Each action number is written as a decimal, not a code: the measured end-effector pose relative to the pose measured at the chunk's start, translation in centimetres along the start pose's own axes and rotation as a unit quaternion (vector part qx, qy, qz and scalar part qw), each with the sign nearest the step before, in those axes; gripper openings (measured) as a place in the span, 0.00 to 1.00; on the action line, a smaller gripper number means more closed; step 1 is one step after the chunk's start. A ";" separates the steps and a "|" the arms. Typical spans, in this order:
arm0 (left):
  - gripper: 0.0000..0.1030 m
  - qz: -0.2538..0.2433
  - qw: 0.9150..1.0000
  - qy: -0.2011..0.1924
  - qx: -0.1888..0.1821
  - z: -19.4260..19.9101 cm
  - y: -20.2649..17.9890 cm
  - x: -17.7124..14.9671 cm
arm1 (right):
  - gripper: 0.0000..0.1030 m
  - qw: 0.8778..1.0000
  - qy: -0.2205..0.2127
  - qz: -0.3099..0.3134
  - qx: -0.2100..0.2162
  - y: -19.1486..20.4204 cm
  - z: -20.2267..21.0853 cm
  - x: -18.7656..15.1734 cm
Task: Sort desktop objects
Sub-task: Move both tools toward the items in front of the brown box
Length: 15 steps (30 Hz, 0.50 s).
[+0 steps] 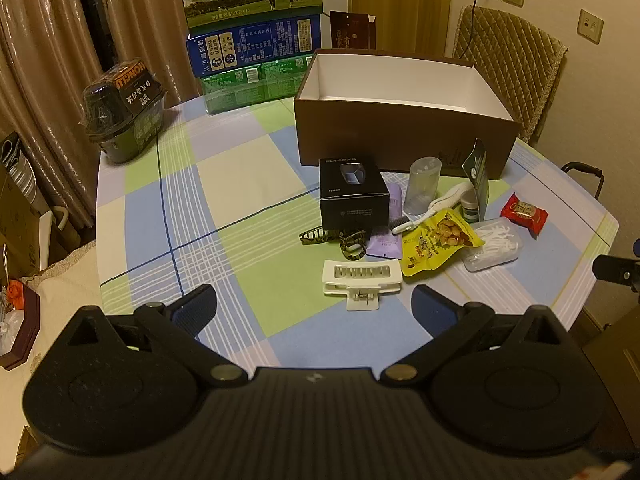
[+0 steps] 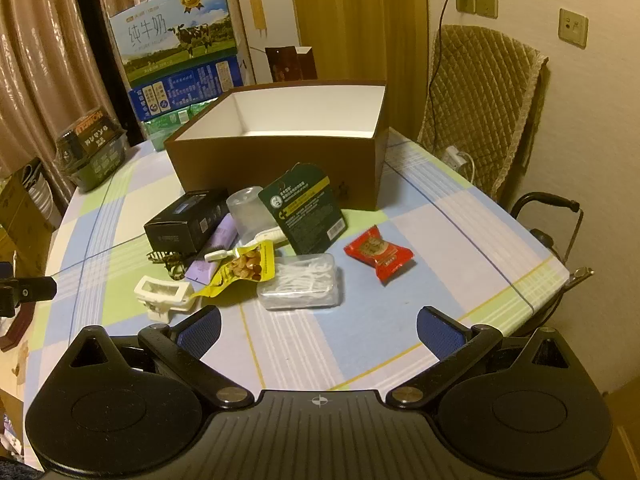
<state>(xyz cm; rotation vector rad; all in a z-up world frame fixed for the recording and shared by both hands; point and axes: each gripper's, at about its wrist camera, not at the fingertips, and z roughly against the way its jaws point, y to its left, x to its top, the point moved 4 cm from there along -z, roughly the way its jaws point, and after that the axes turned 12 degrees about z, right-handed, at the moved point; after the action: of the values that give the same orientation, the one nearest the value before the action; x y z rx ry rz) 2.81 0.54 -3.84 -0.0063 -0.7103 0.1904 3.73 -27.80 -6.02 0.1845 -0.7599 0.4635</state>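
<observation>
A: State the status of both units.

B: The left gripper [image 1: 314,312] and the right gripper [image 2: 318,330] both stand fully spread and carry nothing. Each hovers above the near edge of the worktop [image 1: 168,208], tilted downward.

A: Locate the items to sort.

B: They lie clustered just in front of the brown box [image 1: 400,136], which is open and appears empty. Nearest the left gripper: the white hair clip [image 1: 360,280]. Nearest the right gripper: the clear floss-pick case [image 2: 300,286]. The red candy [image 2: 378,254] lies apart to the right. The yellow snack packet [image 1: 436,244] touches the case.

A: Step in hand?

B: Judged as the opening step: no item is picked yet. The next move calls for lowering one gripper over a single item, closing on it, then carrying it over the box rim.
</observation>
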 end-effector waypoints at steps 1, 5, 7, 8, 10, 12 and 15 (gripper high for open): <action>0.99 0.000 1.000 0.000 0.000 0.0 0.0 0.0 | 0.98 1.000 0.000 0.001 0.000 0.0 0.0 0.0; 0.99 0.001 1.000 0.004 0.001 -0.1 0.0 -0.1 | 0.98 1.000 0.001 0.003 0.002 0.0 -0.1 0.1; 0.99 0.000 1.000 0.004 0.001 -0.1 -0.1 -0.2 | 0.98 1.000 0.002 0.004 0.002 0.0 -0.1 0.1; 0.99 0.000 1.000 0.005 0.001 0.0 -0.1 -0.1 | 0.98 1.000 0.002 0.004 0.003 -0.1 -0.2 0.1; 0.99 -0.001 1.000 0.007 0.001 -0.1 -0.2 -0.1 | 0.98 1.000 0.003 0.007 0.005 -0.1 -0.2 0.1; 0.99 -0.002 1.000 0.008 0.002 -0.1 -0.2 -0.2 | 0.98 1.000 0.003 0.008 0.006 -0.2 -0.2 0.0; 0.99 -0.003 1.000 0.010 0.002 -0.2 -0.4 -0.1 | 0.98 1.000 0.003 0.008 0.006 -0.1 -0.2 0.0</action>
<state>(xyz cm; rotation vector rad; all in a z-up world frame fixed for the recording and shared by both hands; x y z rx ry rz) 2.89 0.11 -4.00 -0.0027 -0.6894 0.1861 3.91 -27.84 -6.13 0.1881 -0.7536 0.4830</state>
